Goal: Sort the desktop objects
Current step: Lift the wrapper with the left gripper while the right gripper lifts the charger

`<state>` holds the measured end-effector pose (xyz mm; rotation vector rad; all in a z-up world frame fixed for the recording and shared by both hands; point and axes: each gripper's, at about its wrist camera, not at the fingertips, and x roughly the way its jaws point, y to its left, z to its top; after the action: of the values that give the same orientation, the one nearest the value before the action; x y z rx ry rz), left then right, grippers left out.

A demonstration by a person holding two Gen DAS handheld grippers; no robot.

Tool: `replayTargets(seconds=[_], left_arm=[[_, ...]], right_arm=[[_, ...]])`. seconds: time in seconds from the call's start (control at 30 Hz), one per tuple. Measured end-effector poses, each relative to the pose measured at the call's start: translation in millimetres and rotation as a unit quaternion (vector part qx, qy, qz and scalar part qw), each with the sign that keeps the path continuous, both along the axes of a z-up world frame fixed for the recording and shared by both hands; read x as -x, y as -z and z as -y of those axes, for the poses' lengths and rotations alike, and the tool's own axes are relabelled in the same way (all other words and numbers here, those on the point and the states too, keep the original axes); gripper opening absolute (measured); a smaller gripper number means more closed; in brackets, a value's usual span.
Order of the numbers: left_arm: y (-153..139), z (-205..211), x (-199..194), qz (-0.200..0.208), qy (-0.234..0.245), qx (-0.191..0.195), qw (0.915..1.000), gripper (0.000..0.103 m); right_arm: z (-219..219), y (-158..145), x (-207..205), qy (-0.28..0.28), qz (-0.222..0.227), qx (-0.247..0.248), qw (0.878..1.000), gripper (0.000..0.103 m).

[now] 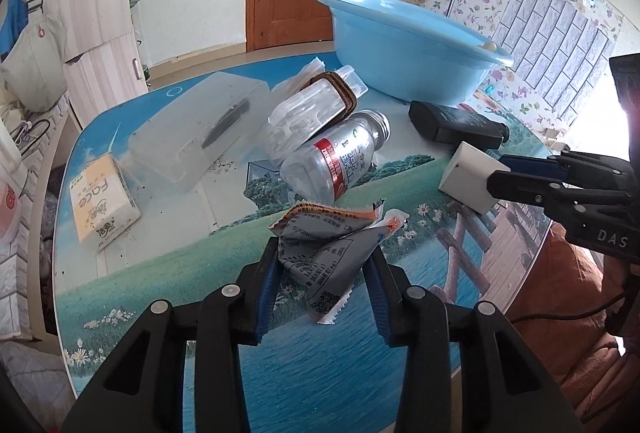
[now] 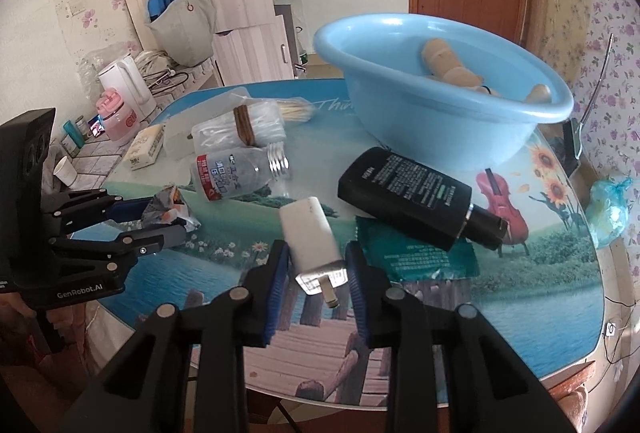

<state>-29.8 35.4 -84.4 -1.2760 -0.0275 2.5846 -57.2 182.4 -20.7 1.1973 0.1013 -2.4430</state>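
My left gripper (image 1: 324,249) is shut on a crumpled silver snack wrapper (image 1: 320,257) that rests on the picture-printed table (image 1: 168,273). In the right wrist view the left gripper (image 2: 168,219) shows at the left with the wrapper (image 2: 168,203) between its fingers. My right gripper (image 2: 316,247) is shut on a white plug adapter (image 2: 308,233), whose metal prongs point toward the camera. From the left wrist view the right gripper (image 1: 496,173) grips the adapter (image 1: 468,177) at the table's right edge.
A blue basin (image 2: 400,33) holding wooden pieces stands at the back. A clear bottle with a red label (image 1: 336,157), a black bottle (image 2: 408,193), a green packet (image 2: 424,257), clear swab boxes (image 1: 308,105), a translucent box (image 1: 200,129) and a tissue pack (image 1: 102,201) lie around.
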Motion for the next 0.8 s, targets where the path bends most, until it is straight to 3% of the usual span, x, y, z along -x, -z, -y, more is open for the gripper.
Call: replayTargets(seconds=[0.33,0.57,0.7,0.8], left_arm=[[2.2,-5.5,4.3,-0.007,0.003,0.012,0.9999,0.041],[3.7,-12.2,9.7,-0.014,0.010,0.023,0.9996,0.051],[2.9,-14.5,13.0,-0.014,0.014,0.029,0.9994,0.044],[1.2,-13.2,10.3,-0.012,0.015,0.019,0.9996,0.042]], right_arm=[[10.1,0.1,-9.6,-0.027,-0.015,-0.011,0.999,0.030],[13.3,10.6,-0.1,-0.036,-0.006,-0.008,0.999,0.033],[12.4,15.8,5.3,-0.037,-0.004,0.005,0.999,0.034],[9.5,18.5,7.2,-0.035,0.004,0.021,0.999,0.028]])
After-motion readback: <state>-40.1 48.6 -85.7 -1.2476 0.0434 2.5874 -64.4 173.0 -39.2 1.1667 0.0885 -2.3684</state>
